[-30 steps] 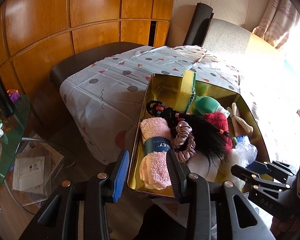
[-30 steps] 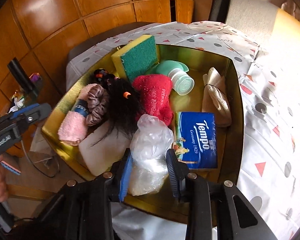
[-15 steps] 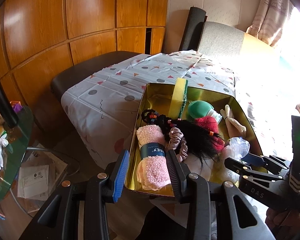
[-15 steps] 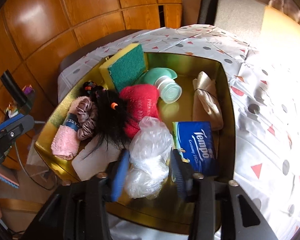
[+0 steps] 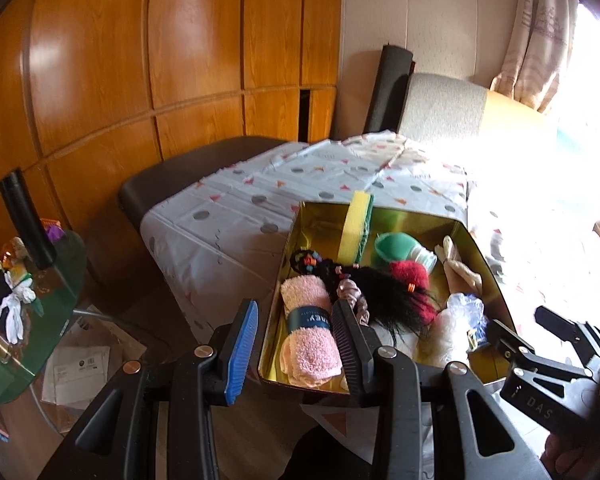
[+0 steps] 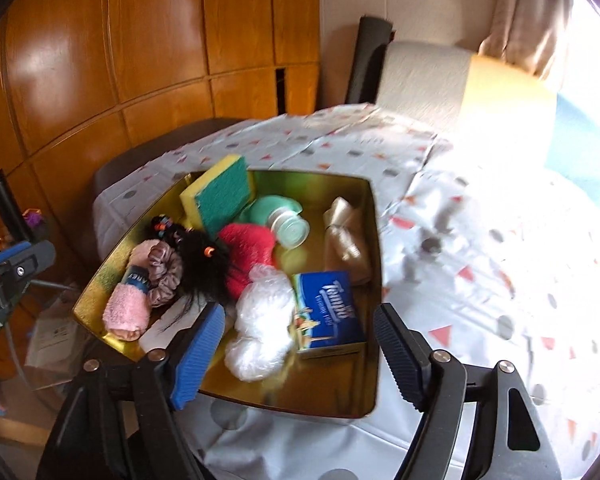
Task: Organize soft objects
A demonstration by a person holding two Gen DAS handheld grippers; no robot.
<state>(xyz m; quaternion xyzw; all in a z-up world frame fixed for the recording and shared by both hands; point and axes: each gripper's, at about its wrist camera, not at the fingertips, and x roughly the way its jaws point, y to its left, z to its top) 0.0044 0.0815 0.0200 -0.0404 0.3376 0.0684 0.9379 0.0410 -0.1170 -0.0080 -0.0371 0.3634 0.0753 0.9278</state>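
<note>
A gold tin (image 6: 374,240) (image 5: 482,252) on the patterned tablecloth holds soft things: a clear plastic bag (image 6: 262,326) (image 5: 466,308), a blue tissue pack (image 6: 328,314), a red cloth (image 6: 246,250), a black wig (image 6: 204,268), a pink towel (image 6: 126,306) (image 5: 310,338), a scrunchie (image 6: 162,276), a sponge (image 6: 220,196), a green bottle (image 6: 284,222) and a beige pouch (image 6: 346,240). My right gripper (image 6: 300,354) hangs above the tin's near edge, jaws opening, with nothing touching its pads; the plastic bag lies free in the tin. My left gripper (image 5: 296,346) stands part open and empty at the tin's near left corner.
The tablecloth (image 6: 480,264) spreads to the right of the tin. A dark bench (image 5: 188,176) and wood panelling stand behind. A glass side table (image 5: 24,320) with clutter is at the left. A padded chair (image 6: 424,76) is at the back.
My right gripper let go of the plastic bag, opened wide and pulled back and up. The bag now rests in the tin. My left gripper also drew back and up a little.
</note>
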